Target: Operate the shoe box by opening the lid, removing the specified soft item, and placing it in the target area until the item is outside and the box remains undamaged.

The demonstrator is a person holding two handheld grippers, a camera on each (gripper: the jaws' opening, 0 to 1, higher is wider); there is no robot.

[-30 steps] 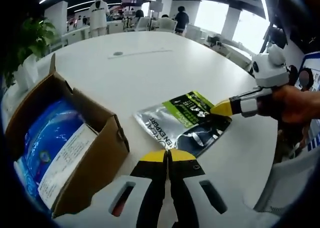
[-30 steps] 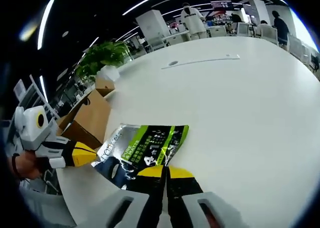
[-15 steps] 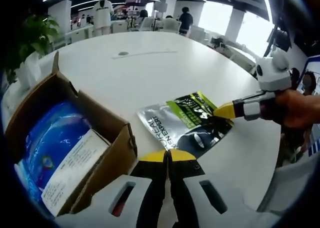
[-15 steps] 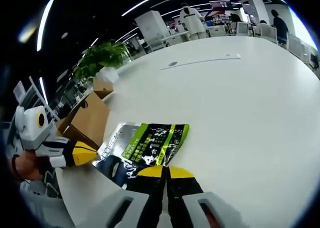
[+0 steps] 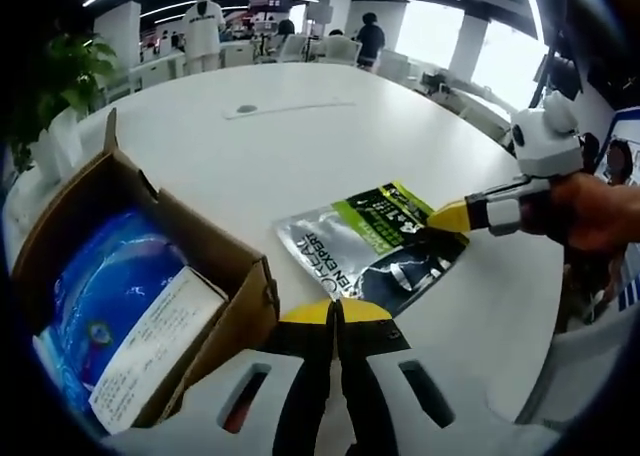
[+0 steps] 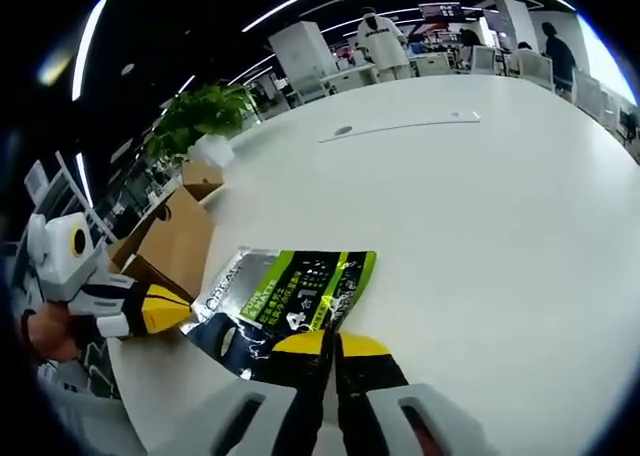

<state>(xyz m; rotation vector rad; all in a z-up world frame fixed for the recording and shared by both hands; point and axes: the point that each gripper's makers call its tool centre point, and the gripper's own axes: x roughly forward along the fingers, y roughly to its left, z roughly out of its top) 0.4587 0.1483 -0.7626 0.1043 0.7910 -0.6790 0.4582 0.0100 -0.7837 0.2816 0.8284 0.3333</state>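
On the white tabletop [image 5: 300, 136], a silver, green and black foil pouch [image 5: 375, 246] is lying flat outside the open cardboard box [image 5: 215, 276], a short way off from the box's near wall. The right tongs [image 6: 330, 338] are sitting with their yellow tips pressed together on the pouch's dark end; in the left gripper view the same tongs [image 5: 440, 217] are coming in from the right, a hand [image 5: 590, 211] wrapping their handle, tip touching the pouch's far corner. The left tongs [image 5: 336, 310] are hanging with their jaws together and nothing between them, just short of the pouch's near edge and beside the box's front corner; in the right gripper view they [image 6: 180, 308] are pointing in from the left toward the pouch's silver end.

Inside the box a blue plastic-wrapped pack [image 5: 100, 306] with a white label is still resting, and the box flaps are standing up.

Beyond the pouch, the tabletop is stretching away bare toward a small round port [image 5: 246, 108] and a long slot. A leafy plant [image 6: 205, 111] is standing past the box, and people are standing among chairs in the far background.
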